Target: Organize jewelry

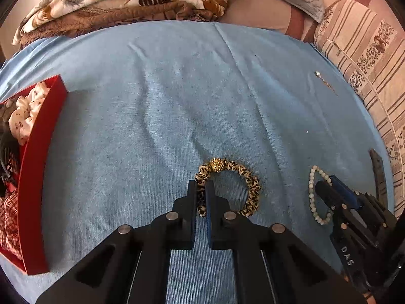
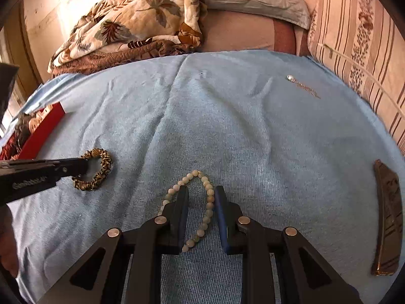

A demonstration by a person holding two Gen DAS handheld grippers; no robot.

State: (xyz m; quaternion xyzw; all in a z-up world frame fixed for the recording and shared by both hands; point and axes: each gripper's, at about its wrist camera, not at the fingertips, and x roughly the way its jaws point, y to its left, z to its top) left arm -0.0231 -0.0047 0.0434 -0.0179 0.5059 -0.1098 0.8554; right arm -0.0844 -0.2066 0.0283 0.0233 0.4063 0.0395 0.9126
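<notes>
A leopard-print scrunchie bracelet (image 1: 251, 187) with a gold bead lies on the blue towel (image 1: 152, 126). My left gripper (image 1: 201, 185) is shut on its left side, the fabric pinched between the blue pads. The right wrist view shows the same grip from the side: left gripper (image 2: 84, 168), scrunchie bracelet (image 2: 105, 163). A pale bead bracelet (image 2: 209, 206) lies under my right gripper (image 2: 201, 193). One strand runs between the jaws, which stand a little apart without pressing it. In the left wrist view the right gripper (image 1: 325, 182) sits over the bead bracelet (image 1: 311, 195).
A red box (image 1: 38, 177) holding cloth scrunchies stands at the towel's left edge. A small pendant on a chain (image 2: 301, 84) lies far right. A dark brown hair clip (image 2: 388, 217) lies at the right edge. A quilt (image 2: 126, 25) and pillows lie beyond the towel.
</notes>
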